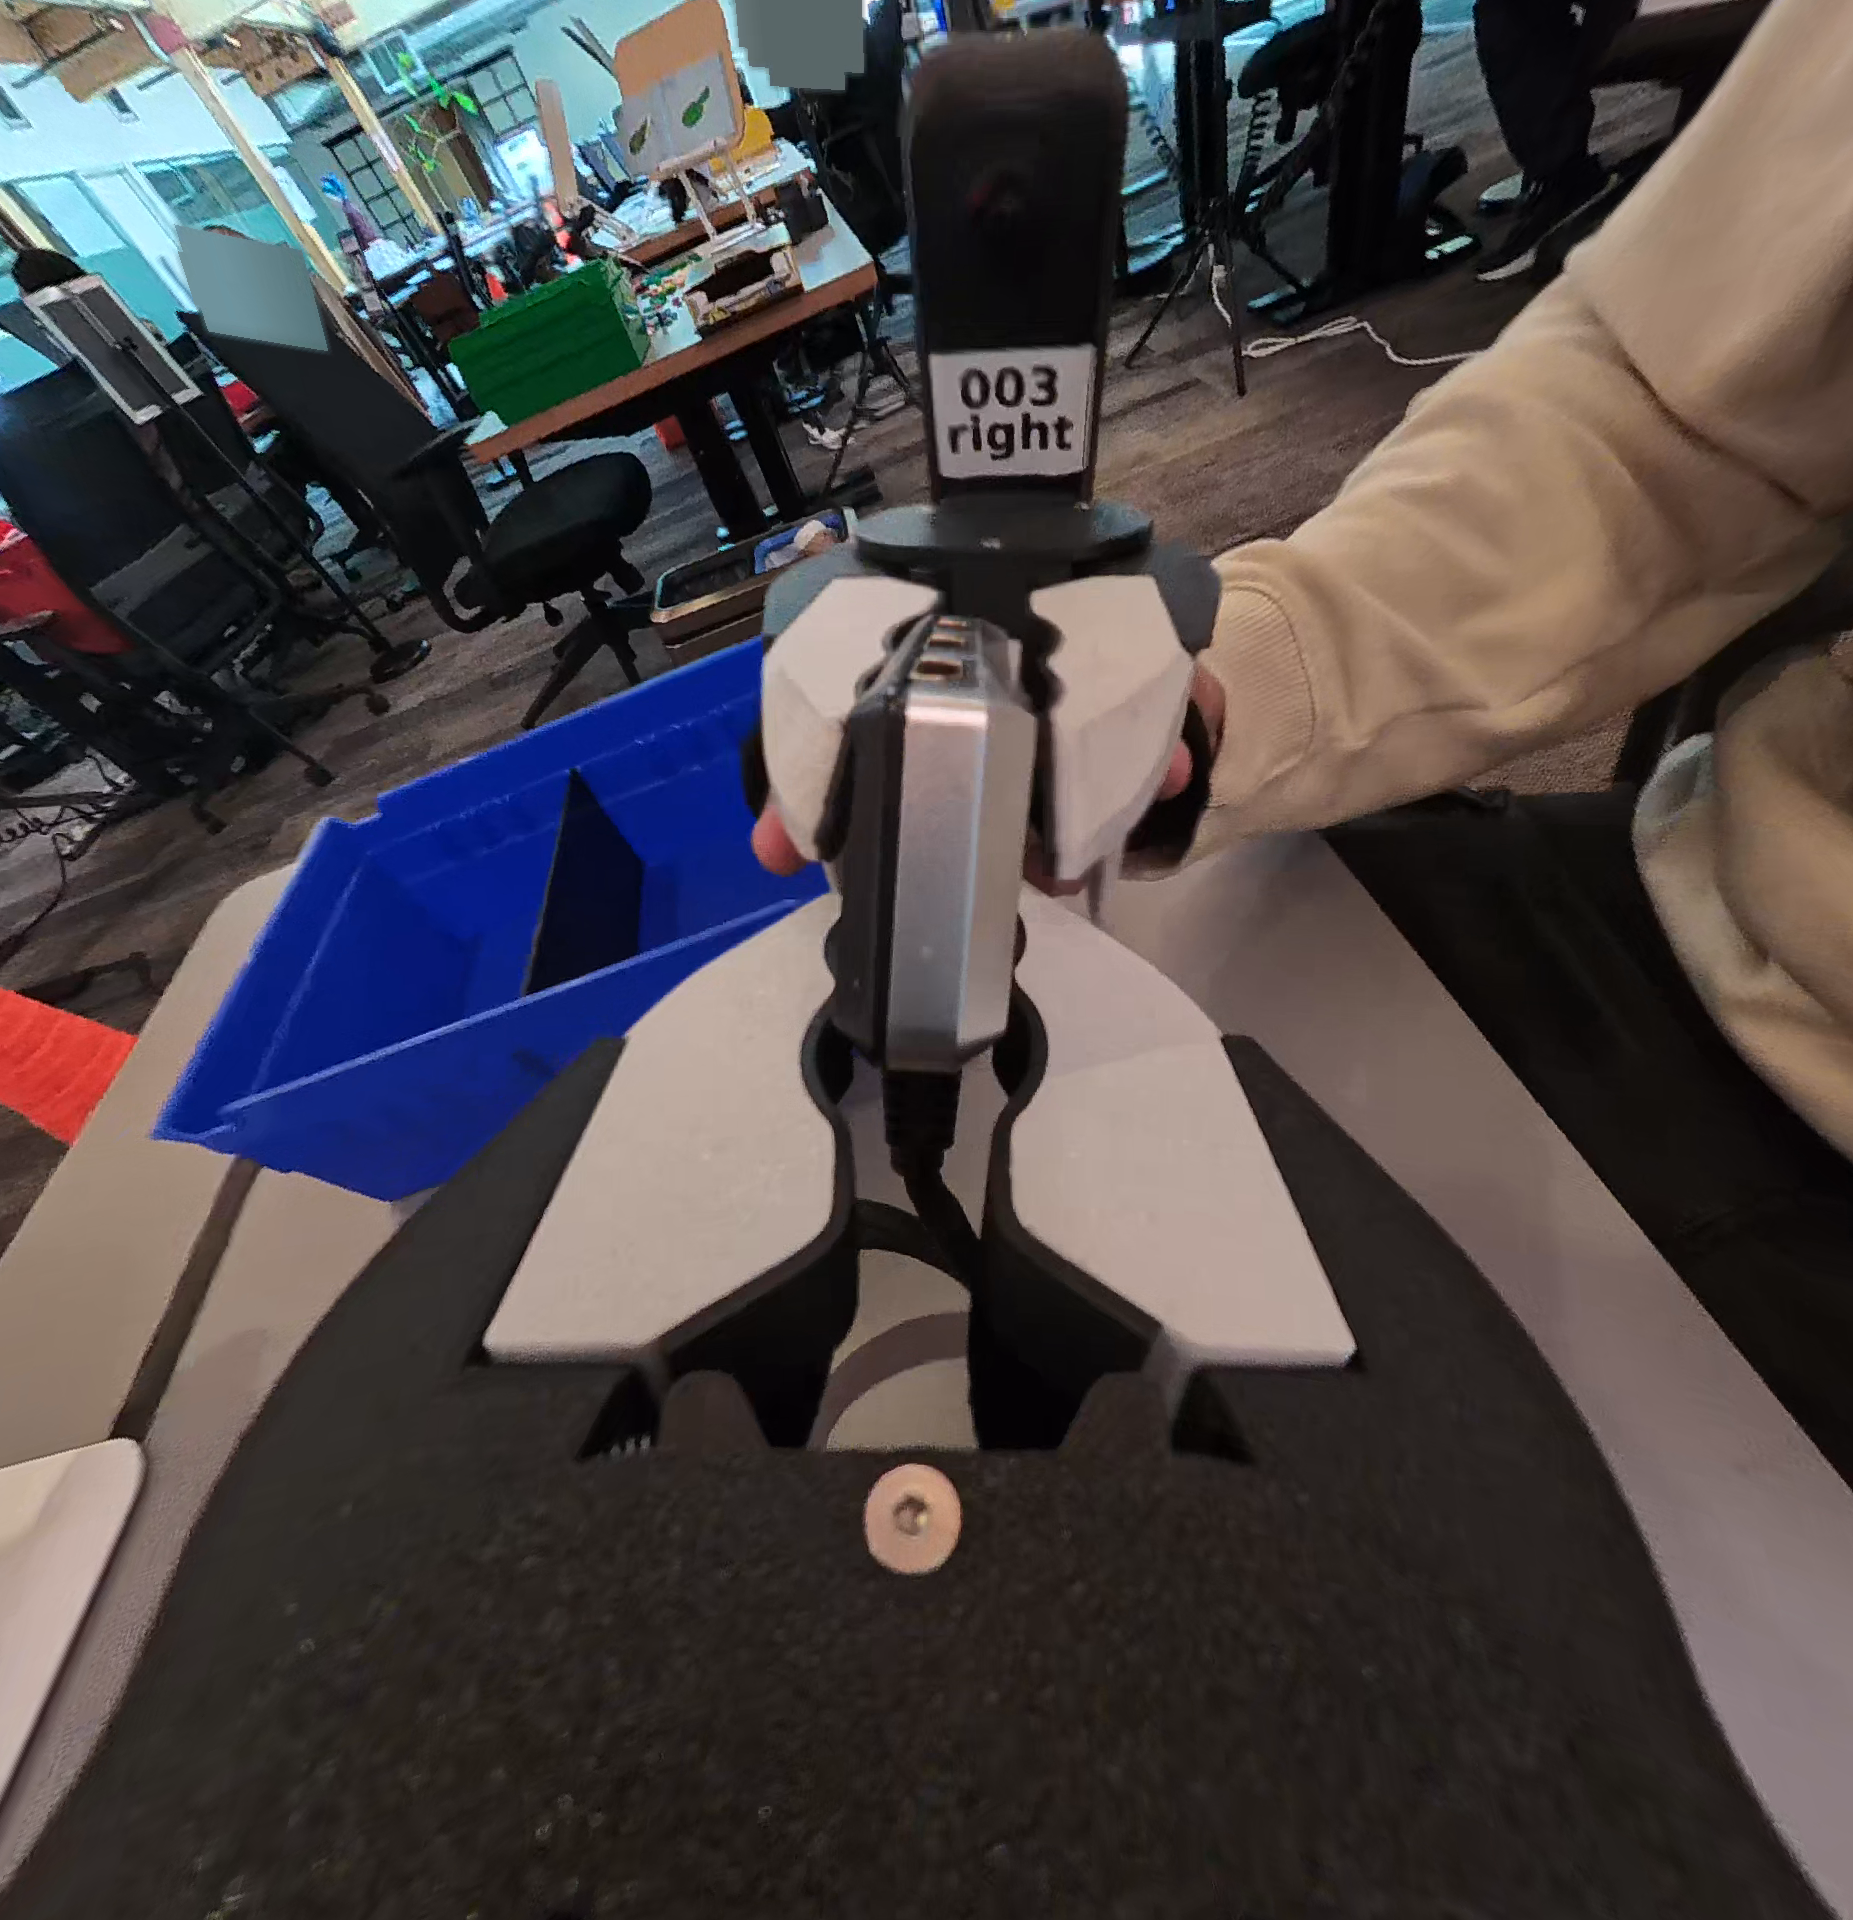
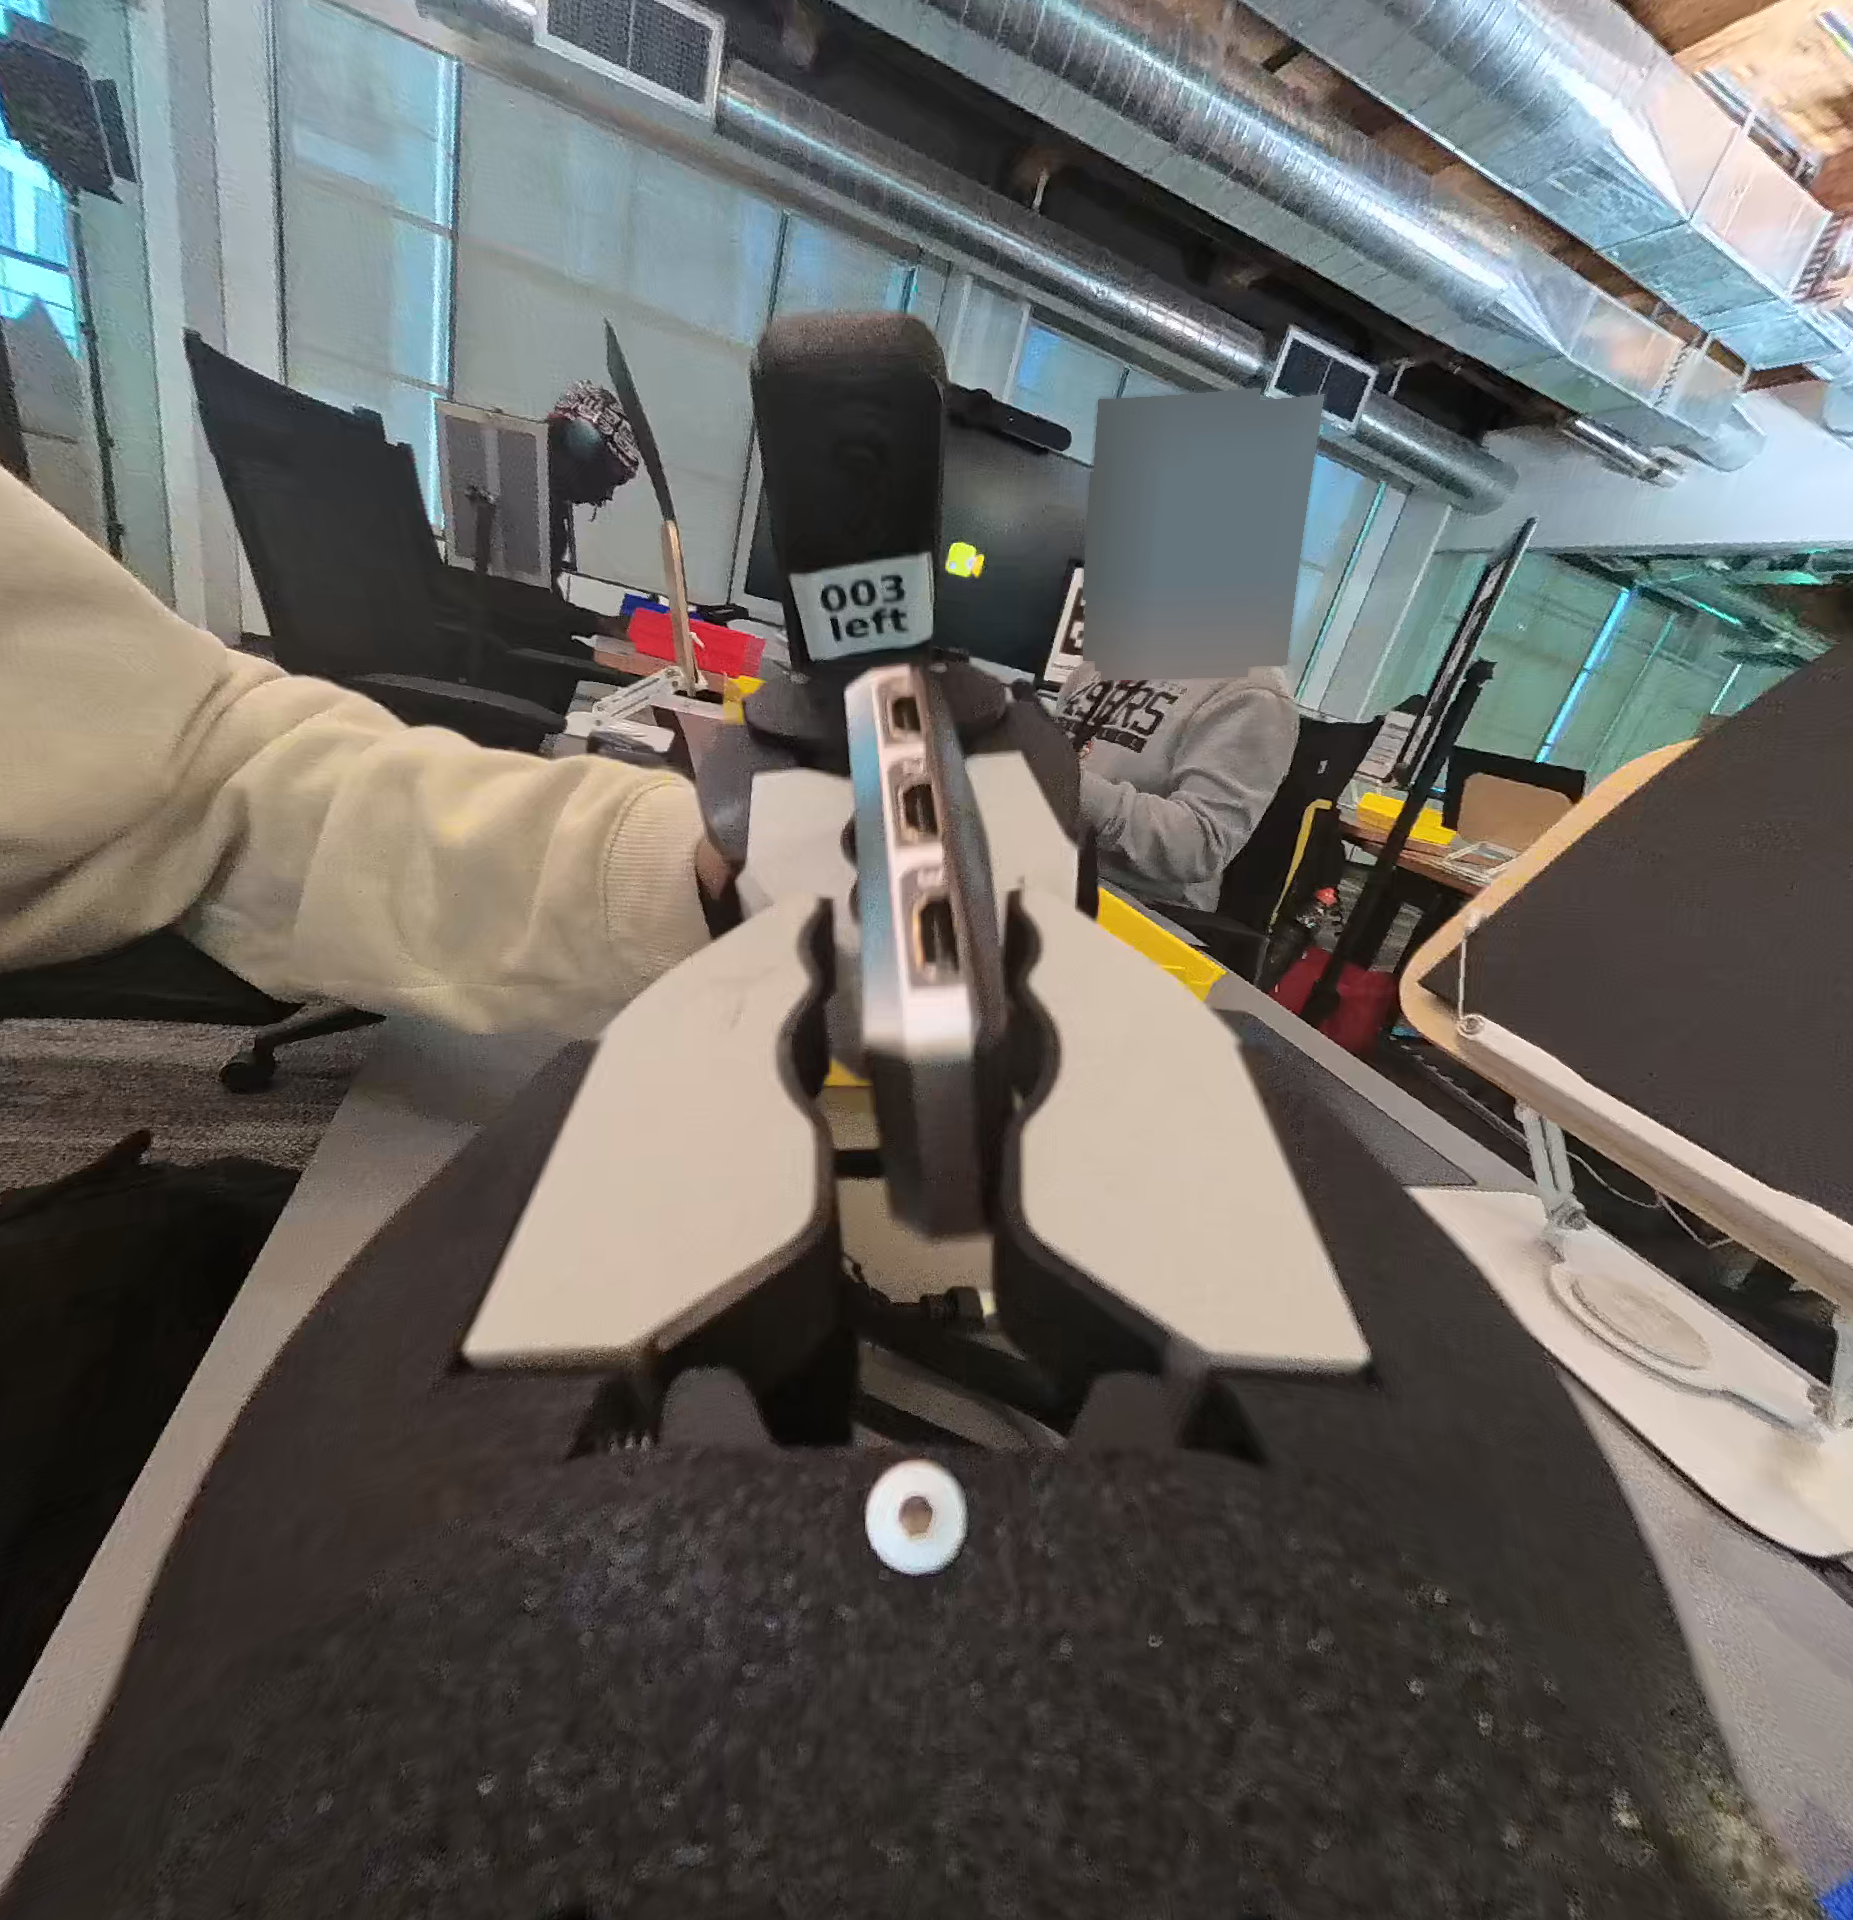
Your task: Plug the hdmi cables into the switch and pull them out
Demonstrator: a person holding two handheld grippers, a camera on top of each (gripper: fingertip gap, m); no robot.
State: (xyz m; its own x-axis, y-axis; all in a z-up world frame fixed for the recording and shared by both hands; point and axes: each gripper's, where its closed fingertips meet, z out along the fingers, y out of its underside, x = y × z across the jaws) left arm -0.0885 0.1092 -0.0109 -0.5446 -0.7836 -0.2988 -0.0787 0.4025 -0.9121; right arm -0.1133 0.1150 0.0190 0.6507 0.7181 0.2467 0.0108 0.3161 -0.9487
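Observation:
The silver HDMI switch [image 1: 953, 883] is held in the air between the two grippers, above the grey table [image 1: 1421, 1091]. A black HDMI cable [image 1: 917, 1117] is plugged into the switch end nearest my left gripper [image 1: 932, 1039], which is shut around that plug. My right gripper [image 2: 917, 935] is shut on the switch [image 2: 917, 997]. It also shows in the left wrist view [image 1: 943, 831], facing me from the far end. Three empty ports [image 2: 927, 935] run along one side of the switch. My left gripper shows beyond it [image 2: 906, 831].
A blue divided bin [image 1: 465, 966] stands on the table's far left corner. A dark board on a white stand [image 2: 1680, 987] sits at the right. Cream sleeves [image 1: 1524, 582] reach in from the side. Office chairs and desks stand behind. The tips of both grippers are at nearly the same place.

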